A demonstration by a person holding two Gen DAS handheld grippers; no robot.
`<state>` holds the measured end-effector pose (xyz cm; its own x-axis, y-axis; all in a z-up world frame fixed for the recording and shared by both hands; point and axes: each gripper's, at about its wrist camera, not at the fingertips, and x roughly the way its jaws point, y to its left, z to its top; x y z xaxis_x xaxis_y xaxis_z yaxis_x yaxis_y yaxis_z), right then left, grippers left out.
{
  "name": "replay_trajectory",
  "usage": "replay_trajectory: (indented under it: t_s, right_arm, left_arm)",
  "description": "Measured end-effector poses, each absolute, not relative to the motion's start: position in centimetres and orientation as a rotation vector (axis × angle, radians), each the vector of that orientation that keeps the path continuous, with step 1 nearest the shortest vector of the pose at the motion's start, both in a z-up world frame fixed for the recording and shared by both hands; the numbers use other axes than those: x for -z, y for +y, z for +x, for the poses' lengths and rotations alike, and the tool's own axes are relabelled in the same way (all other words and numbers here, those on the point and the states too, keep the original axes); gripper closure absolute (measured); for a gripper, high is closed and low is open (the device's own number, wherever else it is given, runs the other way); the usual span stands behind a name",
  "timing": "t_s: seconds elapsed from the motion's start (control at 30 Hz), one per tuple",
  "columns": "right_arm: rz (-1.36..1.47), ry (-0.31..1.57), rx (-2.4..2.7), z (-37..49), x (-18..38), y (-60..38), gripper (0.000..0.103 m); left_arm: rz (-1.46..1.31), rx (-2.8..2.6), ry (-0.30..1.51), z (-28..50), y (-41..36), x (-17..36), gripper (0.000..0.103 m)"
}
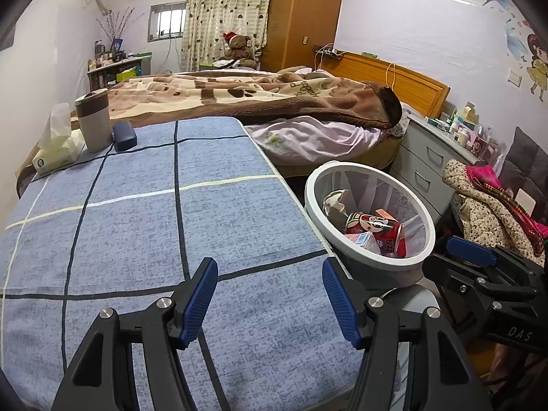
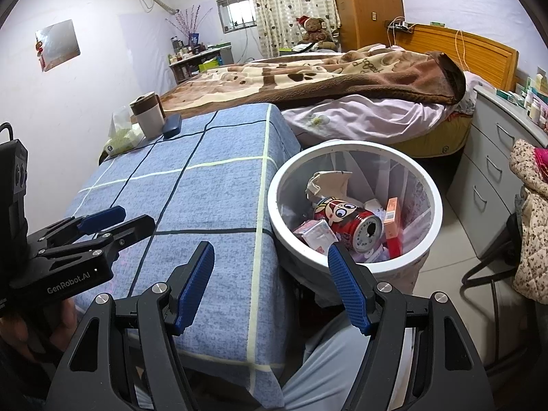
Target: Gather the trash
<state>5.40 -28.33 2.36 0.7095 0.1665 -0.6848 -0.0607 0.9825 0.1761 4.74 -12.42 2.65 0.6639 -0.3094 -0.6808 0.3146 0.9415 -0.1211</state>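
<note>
A white round waste bin [image 2: 274, 185] [image 1: 310, 198] stands on the floor against the table's right edge. Inside it lie a red cartoon-printed can [image 2: 352, 221] [image 1: 375, 227], crumpled paper [image 2: 325, 181] [image 1: 335, 202] and small cartons [image 2: 316, 234]. My left gripper [image 1: 270, 275] hovers open over the near part of the blue checked tablecloth [image 1: 137, 226] with nothing between its fingers. My right gripper [image 2: 272, 257] is open too, above the table's near right corner and the bin's near rim, holding nothing. Each gripper shows at the edge of the other's view.
At the table's far left corner stand a tissue pack [image 1: 56, 147], a lidded mug [image 1: 93, 120] and a dark case [image 1: 124, 135]. A bed with a brown blanket [image 1: 257, 97] lies behind. Grey drawers [image 1: 428, 167] and piled clothes [image 1: 489, 209] are right of the bin.
</note>
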Motion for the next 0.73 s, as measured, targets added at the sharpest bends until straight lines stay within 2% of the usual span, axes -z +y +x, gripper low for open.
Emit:
replay_trajectory:
  t_s: [0.73]
  right_arm:
    - [0.136, 0.776, -0.146, 5.54, -2.28, -27.85, 0.033]
  left_arm:
    - [0.007, 0.315, 0.778, 4.25, -11.71, -2.12, 0.04]
